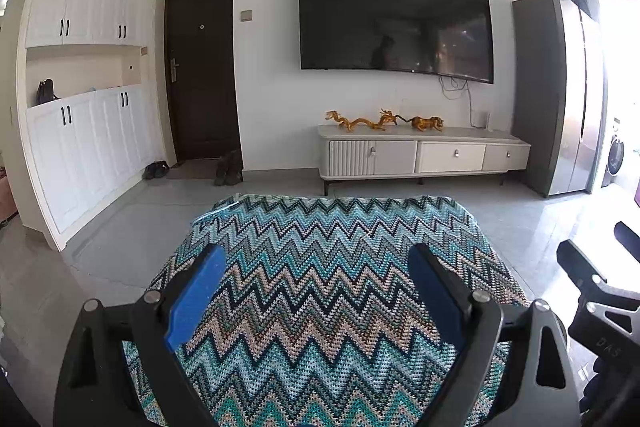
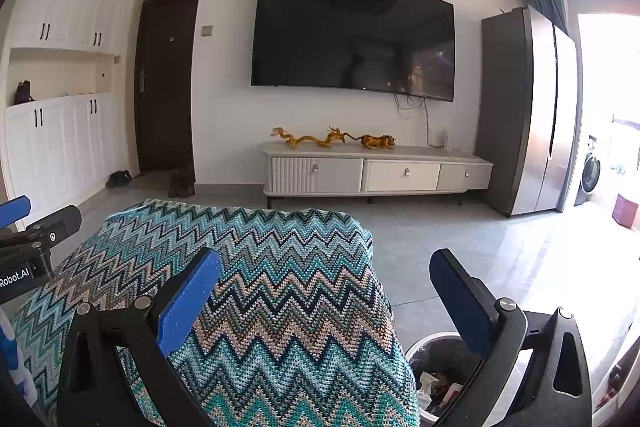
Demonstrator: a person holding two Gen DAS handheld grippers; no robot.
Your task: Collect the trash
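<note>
Apparently the collecting is either finished or not yet begun, for no loose trash shows anywhere on the desk (image 1: pixel 320 287), whose zigzag cloth in teal, tan and black covers it from edge to edge in both views. The left claw (image 1: pixel 316 291) hovers over the middle of that cloth with its blue fingers spread wide and nothing between them. The right claw (image 2: pixel 326 299) hangs over the desk's right-hand corner, its fingers equally wide apart and likewise empty; one finger sits above the cloth, the other out over the floor (image 2: pixel 460 247).

Just beside that corner, down on the floor and partly hidden behind the right claw's finger, stands a white trash bin (image 2: pixel 436 375) with a dark liner. Scraps of paper or wrapping lie inside it, though what exactly they are is too small to tell. That the bin already holds rubbish while the cloth is bare suggests most of the work is done, at least for the desk.

What is left, if anything, cannot be judged from here: the grey tiles that show look bare, and the near edge of the desk is out of view.
</note>
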